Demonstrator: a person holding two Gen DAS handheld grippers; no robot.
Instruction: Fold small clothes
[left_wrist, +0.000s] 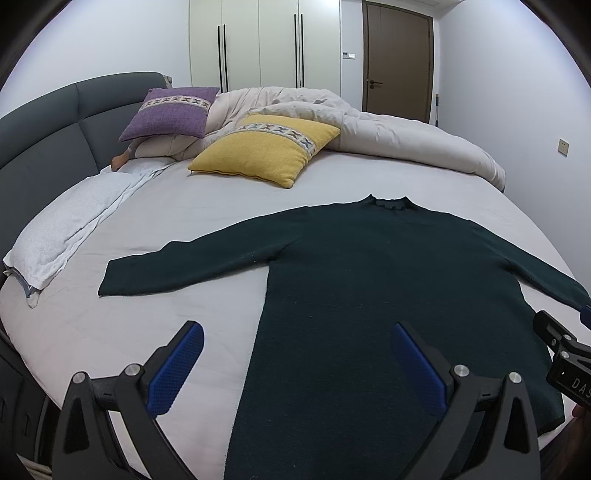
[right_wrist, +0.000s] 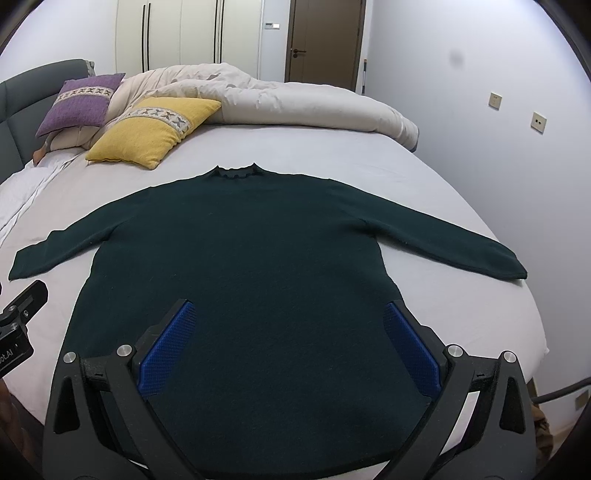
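Sweater (right_wrist: 236, 258), flat on bed (right_wrist: 461, 206); both grippers' fingers (left_wrist: 177, 365) (right_wrist: 166, 350) spread, empty; risk: sleeve dragged, knit bunched.

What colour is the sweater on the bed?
Very dark green, almost black. The sweater shows best in the right wrist view.

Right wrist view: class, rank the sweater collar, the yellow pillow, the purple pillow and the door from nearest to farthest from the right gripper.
Measured from the right gripper:
1. Sweater collar, straight ahead on the bed.
2. Yellow pillow, ahead and left.
3. Purple pillow, further left, by the headboard.
4. Door, in the far wall.
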